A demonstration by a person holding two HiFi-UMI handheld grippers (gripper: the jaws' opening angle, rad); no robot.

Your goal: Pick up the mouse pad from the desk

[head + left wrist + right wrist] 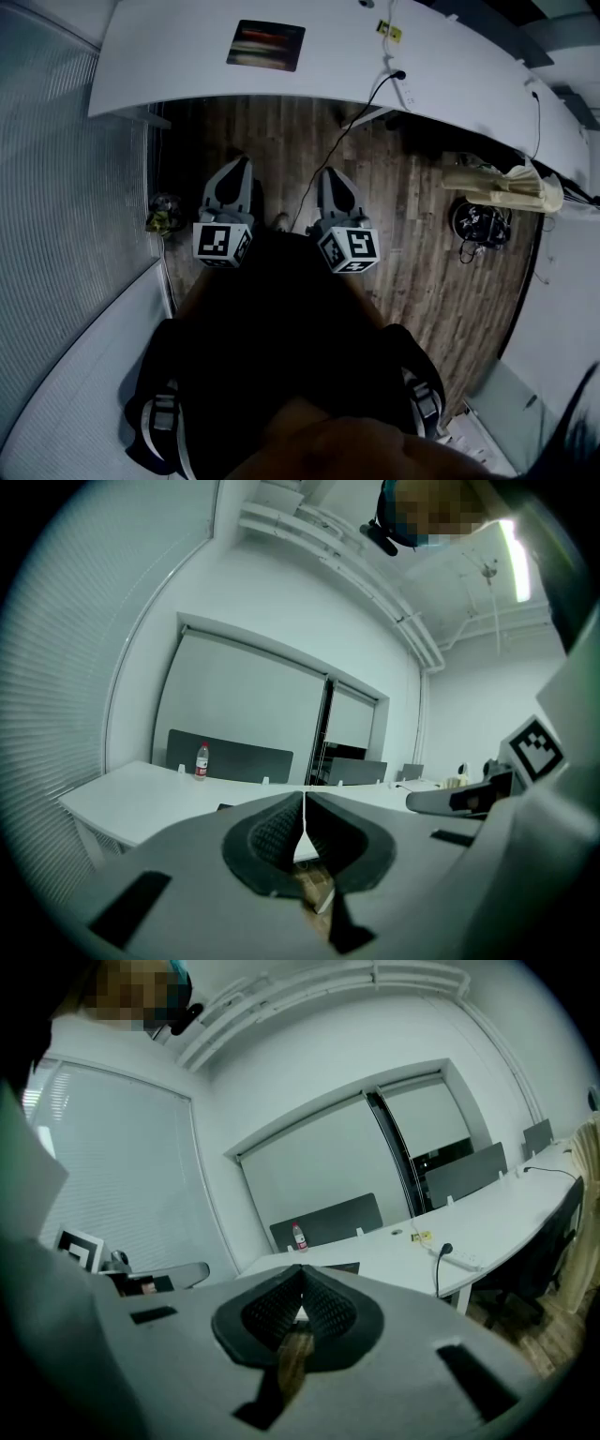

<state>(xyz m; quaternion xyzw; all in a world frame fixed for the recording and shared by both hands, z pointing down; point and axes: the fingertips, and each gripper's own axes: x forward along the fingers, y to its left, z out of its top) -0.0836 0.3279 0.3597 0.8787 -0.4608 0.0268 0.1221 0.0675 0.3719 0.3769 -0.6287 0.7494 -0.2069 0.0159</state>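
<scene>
Left gripper point(240, 164): pads pressed together, nothing caught between them.
Right gripper point(329, 174): likewise closed tip to tip and empty.
Mouse pad point(266, 44): lies flat on the white desk point(169, 56), untouched, set back from the front edge.
Direction from the fingers: straight ahead of both and higher, well apart, with the desk's front edge and a stretch of wooden floor point(412, 244) in between.
Sideways offset: the pad sits in the lane between the two tips, a little toward the left one.
Long axis: crosswise to the way the fingers point, roughly along the desk's front edge.
Nearer hand: the left, by a small margin, as I judge it.
Next need: probably carry forward over the desk, then part the jaws at a pad edge.
</scene>
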